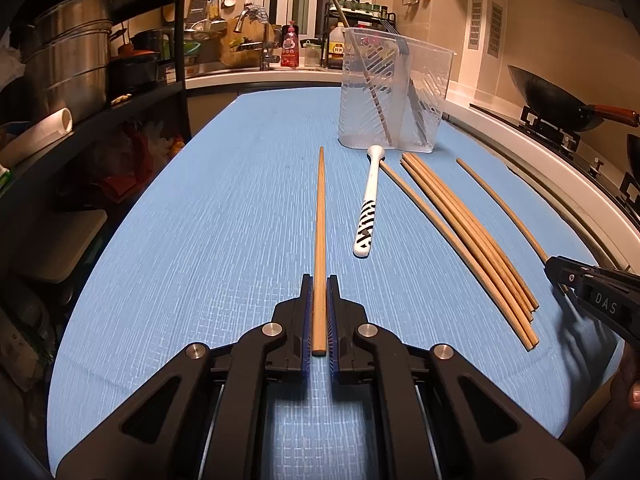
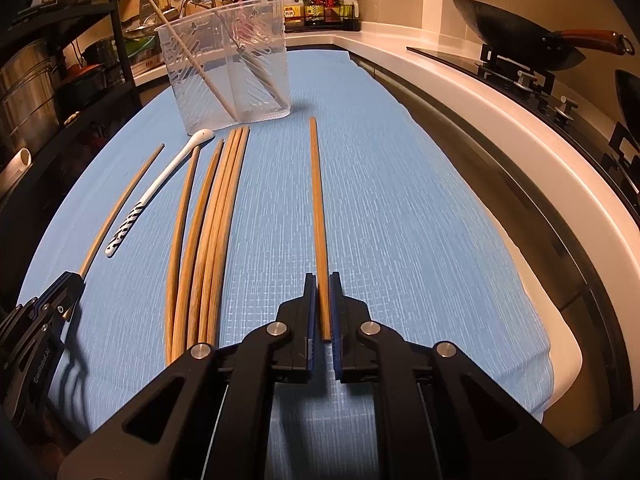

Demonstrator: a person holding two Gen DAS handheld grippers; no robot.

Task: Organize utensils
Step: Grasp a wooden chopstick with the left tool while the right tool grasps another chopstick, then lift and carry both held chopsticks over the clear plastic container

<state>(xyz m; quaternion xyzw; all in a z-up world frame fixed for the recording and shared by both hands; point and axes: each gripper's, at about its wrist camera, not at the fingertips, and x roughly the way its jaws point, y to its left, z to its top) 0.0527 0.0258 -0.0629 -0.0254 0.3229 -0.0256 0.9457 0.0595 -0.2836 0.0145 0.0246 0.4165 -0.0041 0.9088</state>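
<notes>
My left gripper point(image 1: 319, 282) is shut on a wooden chopstick point(image 1: 320, 240) that points ahead over the blue mat point(image 1: 224, 208). My right gripper point(image 2: 323, 280) is shut on another wooden chopstick point(image 2: 318, 216); it shows at the right of the left wrist view point(image 1: 560, 268). Several loose chopsticks point(image 1: 472, 236) point(image 2: 208, 232) and a white spoon with a striped handle point(image 1: 370, 204) point(image 2: 148, 200) lie on the mat between the two. A clear plastic holder point(image 1: 394, 88) point(image 2: 228, 60) stands upright beyond them with a chopstick and a utensil inside.
A dark shelf with steel pots point(image 1: 68, 64) stands to the left. A white counter edge point(image 2: 500, 120) runs along the right, with a stove and a wok point(image 2: 520, 36) behind it. A sink and bottles point(image 1: 290, 46) are at the back.
</notes>
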